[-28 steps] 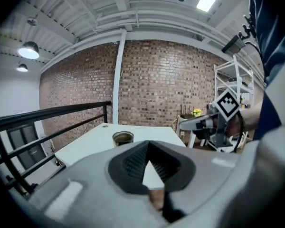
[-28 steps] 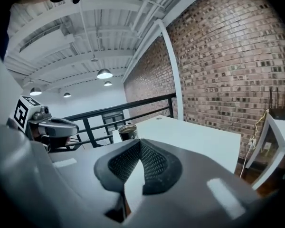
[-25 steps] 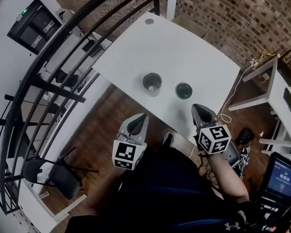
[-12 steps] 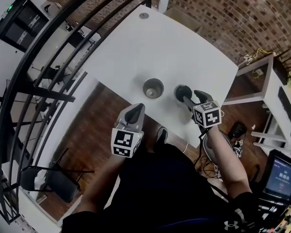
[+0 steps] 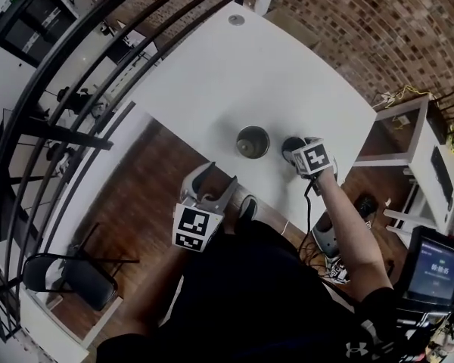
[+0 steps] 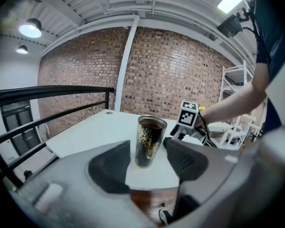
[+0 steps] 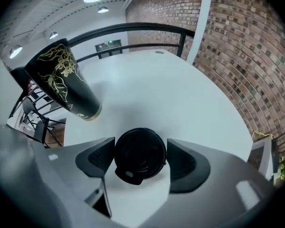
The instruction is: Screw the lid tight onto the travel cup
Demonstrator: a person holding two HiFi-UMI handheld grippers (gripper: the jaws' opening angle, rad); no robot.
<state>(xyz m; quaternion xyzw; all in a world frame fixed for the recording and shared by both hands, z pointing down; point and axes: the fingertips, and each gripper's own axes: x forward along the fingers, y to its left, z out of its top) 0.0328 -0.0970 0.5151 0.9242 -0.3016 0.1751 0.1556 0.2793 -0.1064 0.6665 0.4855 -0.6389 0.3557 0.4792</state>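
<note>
A brick wall (image 5: 378,21) backs the white table (image 5: 234,74); black railing (image 6: 47,93), wooden floor (image 5: 147,195), black chair (image 5: 68,278).

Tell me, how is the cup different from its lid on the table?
The cup stands tall and upright; the lid lies low and flat. The cup has gold leaves on it; the lid is plain black. The lid lies between the opening jaws of the right gripper; the cup stands free beside it, open on top. Both are dark and round, and both sit on the white table.
</note>
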